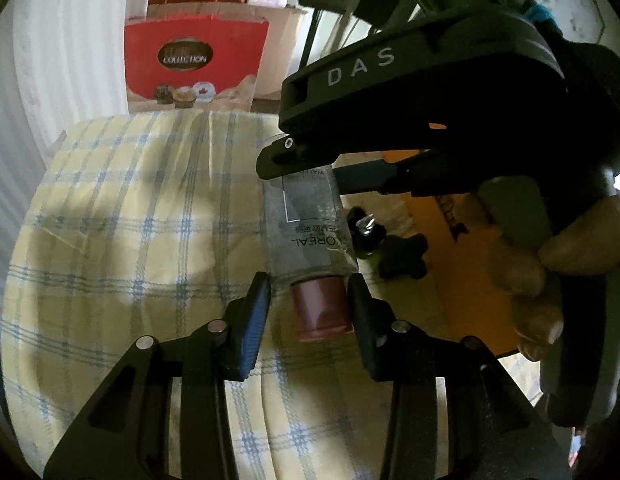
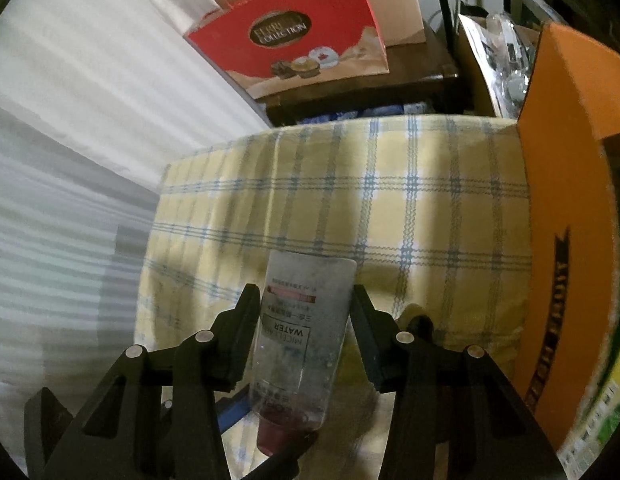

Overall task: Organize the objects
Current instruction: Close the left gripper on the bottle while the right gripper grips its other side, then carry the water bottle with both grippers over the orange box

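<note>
A: Fingers first. Left gripper (image 1: 308,312) had its blue-padded fingers (image 1: 255,320) spread either side of the dark red cap (image 1: 321,310) of the clear plastic micellar-water bottle (image 1: 310,224). Gap visible on the left pad; right pad very close, contact unclear.

B: And the right gripper (image 2: 306,322)?

A: Its black fingers (image 2: 242,320) were pinching the bottle's body (image 2: 306,320) near the base end, pads on both sides of the label. Seen from the left wrist, its jaws sat over the far end of the bottle.

B: Where was the bottle?

A: Tilted over the yellow-and-blue checked cloth (image 2: 390,200), cap toward the near edge, roughly mid-cloth. Whether it rested on the cloth or was lifted, can't tell.

B: Why two grippers on one bottle?

A: My guess: right one steadied the body so the left could take the cap end, a handover or reorient. Orange cardboard box (image 2: 566,220) stood at the cloth's right edge, likely the destination. Red paper gift bag (image 2: 294,40) sat behind the far edge, unrelated.
</note>
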Demonstrator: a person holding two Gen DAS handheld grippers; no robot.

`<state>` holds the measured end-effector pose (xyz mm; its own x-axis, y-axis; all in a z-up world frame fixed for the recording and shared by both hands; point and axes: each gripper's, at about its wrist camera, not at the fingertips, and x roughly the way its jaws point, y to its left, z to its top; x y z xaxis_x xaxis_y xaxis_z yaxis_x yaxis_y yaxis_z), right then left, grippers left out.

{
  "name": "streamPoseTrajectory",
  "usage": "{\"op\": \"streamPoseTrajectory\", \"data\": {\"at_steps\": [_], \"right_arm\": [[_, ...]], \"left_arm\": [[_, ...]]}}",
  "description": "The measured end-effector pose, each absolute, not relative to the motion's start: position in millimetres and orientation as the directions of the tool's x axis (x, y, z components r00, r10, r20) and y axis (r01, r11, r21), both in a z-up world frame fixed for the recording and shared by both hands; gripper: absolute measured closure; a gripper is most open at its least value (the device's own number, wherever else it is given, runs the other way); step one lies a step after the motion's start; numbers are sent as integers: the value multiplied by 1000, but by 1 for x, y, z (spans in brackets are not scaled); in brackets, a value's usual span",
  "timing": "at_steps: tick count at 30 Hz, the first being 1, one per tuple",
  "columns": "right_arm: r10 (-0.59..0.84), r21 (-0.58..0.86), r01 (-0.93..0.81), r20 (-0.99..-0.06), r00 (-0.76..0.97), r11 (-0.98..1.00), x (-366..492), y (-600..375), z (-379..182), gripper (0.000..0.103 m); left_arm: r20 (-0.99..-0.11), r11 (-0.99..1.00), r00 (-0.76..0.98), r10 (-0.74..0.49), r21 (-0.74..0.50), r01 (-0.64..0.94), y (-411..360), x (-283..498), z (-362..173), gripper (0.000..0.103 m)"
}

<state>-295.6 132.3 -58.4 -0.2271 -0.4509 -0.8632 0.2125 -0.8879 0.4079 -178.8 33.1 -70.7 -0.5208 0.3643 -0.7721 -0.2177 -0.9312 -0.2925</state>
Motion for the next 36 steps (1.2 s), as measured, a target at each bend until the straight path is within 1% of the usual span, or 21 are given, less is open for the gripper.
{"op": "streamPoseTrajectory", "data": {"at_steps": [9, 18, 26, 36], "right_arm": [[-469, 417, 222, -830, -303, -881, -272, 153, -12, 57], [-465, 421, 197, -805, -368, -885, -246, 195, 22, 57], [-439, 420, 143, -794, -420, -896, -227, 247, 40, 57], [-411, 440, 50, -783, -468, -896, -212, 322, 48, 57]], "left_arm": [[-740, -920, -548, 391, -292, -263, 44, -169, -33, 66], [-714, -900, -553, 428, -282, -333, 84, -151, -9, 66], [-700, -867, -529, 481, -287, -408, 137, -132, 9, 66], [-701, -826, -484, 524, -280, -489, 203, -125, 14, 66]]}}
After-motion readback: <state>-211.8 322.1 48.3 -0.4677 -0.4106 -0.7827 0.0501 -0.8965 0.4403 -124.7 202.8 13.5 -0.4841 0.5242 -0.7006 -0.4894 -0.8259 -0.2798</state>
